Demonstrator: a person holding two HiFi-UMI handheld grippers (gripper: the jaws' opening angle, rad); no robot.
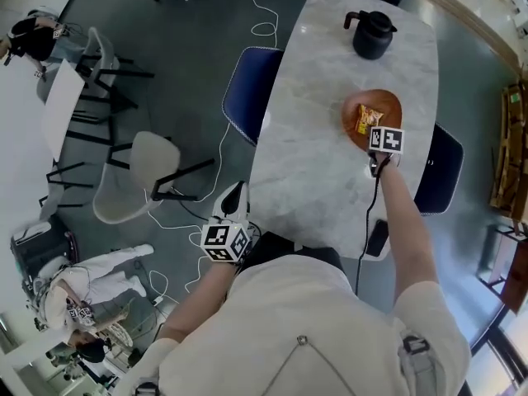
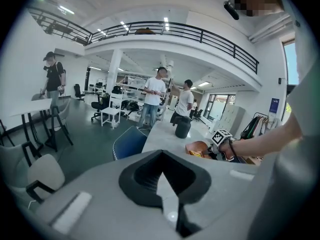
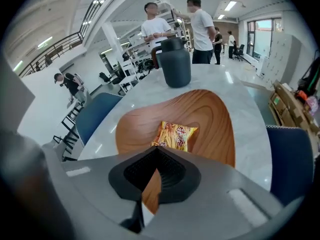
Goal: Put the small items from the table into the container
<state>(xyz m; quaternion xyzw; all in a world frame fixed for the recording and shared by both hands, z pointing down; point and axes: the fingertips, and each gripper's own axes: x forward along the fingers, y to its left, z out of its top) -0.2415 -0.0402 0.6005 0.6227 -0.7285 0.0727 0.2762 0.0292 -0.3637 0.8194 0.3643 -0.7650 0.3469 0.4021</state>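
A wooden bowl [image 1: 389, 103] lies on the marble table [image 1: 313, 155] with a yellow snack packet [image 1: 365, 120] inside it. My right gripper [image 1: 381, 136] hangs over the bowl's near rim, tilted steeply down. In the right gripper view its jaws [image 3: 156, 155] are shut with nothing between them, and the packet [image 3: 175, 135] lies just beyond them in the bowl [image 3: 212, 126]. My left gripper [image 1: 236, 188] is off the table's left side, close to my body. Its jaws [image 2: 161, 158] look shut and empty, with the bowl [image 2: 198, 146] far ahead on the right.
A black jug [image 1: 370, 33] stands at the table's far end. Blue chairs sit at the left [image 1: 247, 93] and right [image 1: 441, 172] sides, and a white chair [image 1: 140, 172] stands further left. A dark flat object [image 1: 377, 238] lies at the near edge. People stand beyond the table.
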